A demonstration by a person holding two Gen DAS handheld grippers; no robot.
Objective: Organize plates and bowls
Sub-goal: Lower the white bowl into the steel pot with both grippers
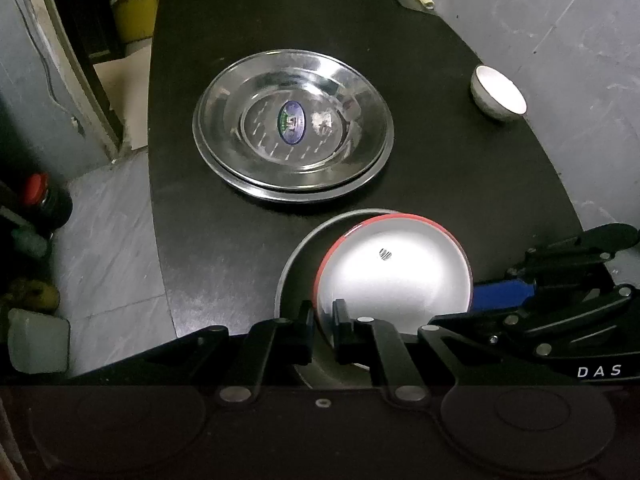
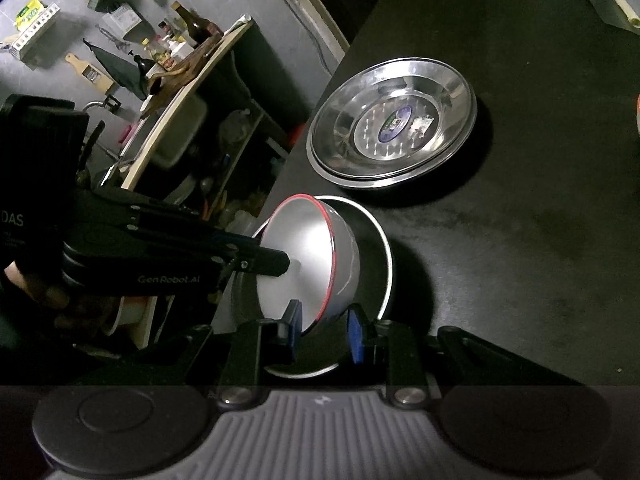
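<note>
Both grippers, L (image 1: 323, 322) & R (image 2: 326, 330), clamped on red-rimmed bowl (image 1: 394, 272) tilted in dark pan (image 2: 372, 240), lower centre: level it, then release w/o sliding.

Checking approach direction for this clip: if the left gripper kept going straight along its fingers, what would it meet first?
The left gripper is shut on the rim of the red-rimmed bowl, so it would likely drive the bowl down into the dark pan it sits tilted in, on the black table. Depth is unclear.
</note>
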